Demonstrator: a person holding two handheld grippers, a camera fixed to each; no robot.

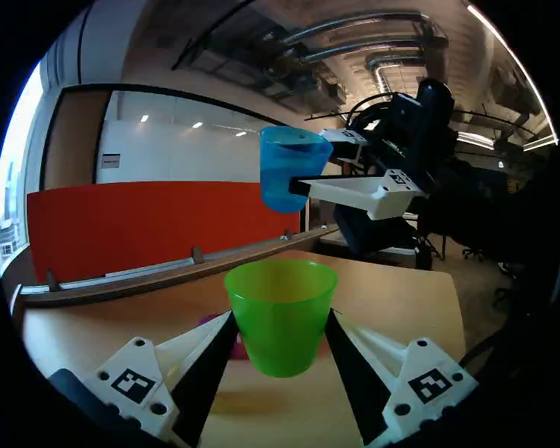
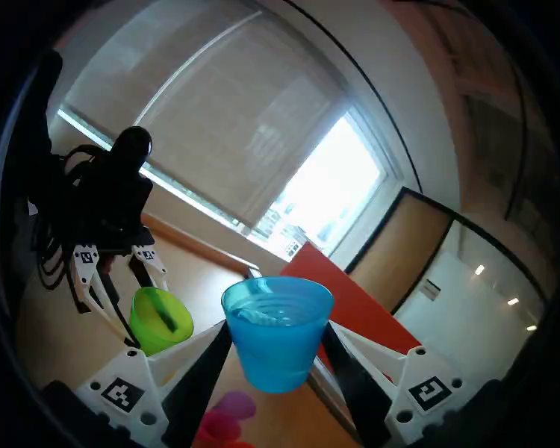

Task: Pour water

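Blue cup (image 2: pixel 278 340): translucent plastic, tapered, water rippling inside. The right gripper (image 2: pixel 278 345) is clenched on it, both fingers on its sides. In the left gripper view it hangs above and beyond the green cup (image 1: pixel 281 317), close to upright, long axis vertical, mouth up. Green cup: translucent, upright, mouth up, clamped in the left gripper (image 1: pixel 280 328) over the table (image 1: pixel 407 299). Black-and-white square markers are on the fingers (image 1: pixel 134 381). The wall sign (image 1: pixel 110 160) is too small to read.
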